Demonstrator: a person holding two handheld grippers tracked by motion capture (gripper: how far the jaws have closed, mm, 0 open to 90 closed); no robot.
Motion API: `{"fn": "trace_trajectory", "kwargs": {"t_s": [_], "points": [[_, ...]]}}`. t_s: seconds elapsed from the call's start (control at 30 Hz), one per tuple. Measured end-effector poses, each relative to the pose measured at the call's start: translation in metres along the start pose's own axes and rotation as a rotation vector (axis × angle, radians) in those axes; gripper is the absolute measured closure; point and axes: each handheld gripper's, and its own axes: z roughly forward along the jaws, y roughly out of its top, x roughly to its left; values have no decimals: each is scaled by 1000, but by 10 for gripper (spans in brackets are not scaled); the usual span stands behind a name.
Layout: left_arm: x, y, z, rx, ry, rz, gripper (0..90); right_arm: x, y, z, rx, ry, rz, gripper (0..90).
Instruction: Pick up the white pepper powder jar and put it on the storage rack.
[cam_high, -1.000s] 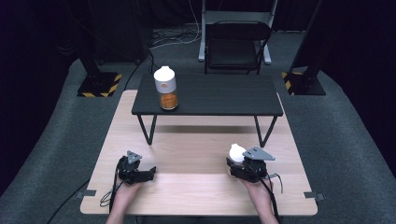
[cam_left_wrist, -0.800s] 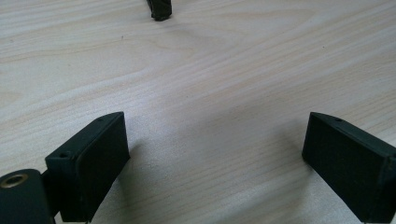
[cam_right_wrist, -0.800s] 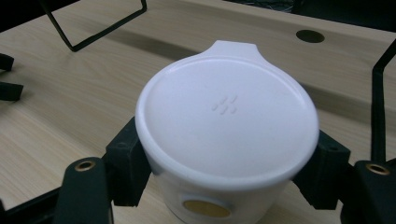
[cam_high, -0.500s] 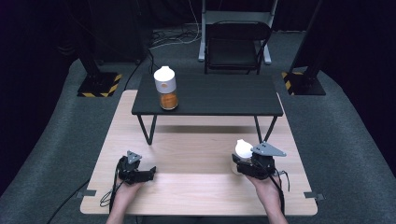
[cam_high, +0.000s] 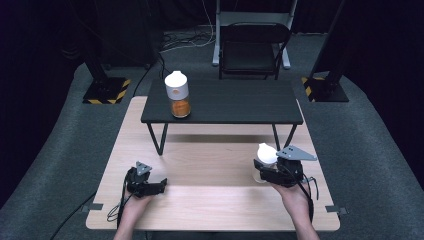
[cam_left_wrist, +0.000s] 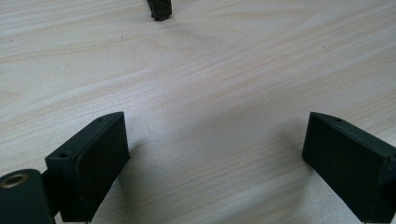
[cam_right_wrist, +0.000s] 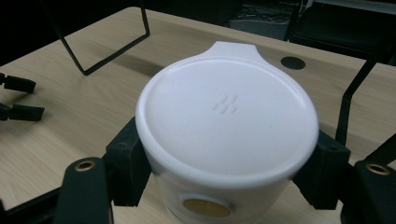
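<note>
My right gripper (cam_high: 262, 172) is shut on a jar with a white lid (cam_high: 266, 152) at the right of the wooden table (cam_high: 215, 200). In the right gripper view the jar's white lid (cam_right_wrist: 226, 116) sits between the jaws of the right gripper (cam_right_wrist: 226, 179), which press its sides. I cannot tell whether the jar rests on the wood. A second jar (cam_high: 177, 95), white-capped with orange contents, stands on the low black table (cam_high: 240, 102). My left gripper (cam_high: 161, 185) lies open on the wood at the front left. In the left gripper view, the left gripper (cam_left_wrist: 215, 158) holds nothing.
The low black table spans the back of the wooden table on thin black legs (cam_high: 156, 137). One leg's foot (cam_left_wrist: 159, 9) shows ahead of the left jaws. A round hole (cam_right_wrist: 293, 62) is in the wood beyond the held jar. A black chair (cam_high: 252, 50) stands behind.
My right gripper has moved to the right and slightly away from me with the white-lidded jar in it. The left gripper has stayed in place.
</note>
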Motion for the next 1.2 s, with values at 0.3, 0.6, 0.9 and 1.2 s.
{"fn": "trace_trajectory", "kwargs": {"t_s": [0.3,0.6,0.9,1.2], "points": [[0,0,0,0,0,0,66,-4,15,-9,-18,5,-5,290],[0,0,0,-1,0,0,65,-7,33,-13,-25,15,-16,290],[0,0,0,-1,0,0,65,-10,57,-20,-44,20,-35,290],[0,0,0,0,-1,1,65,-13,78,-24,-54,28,-40,291]]}}
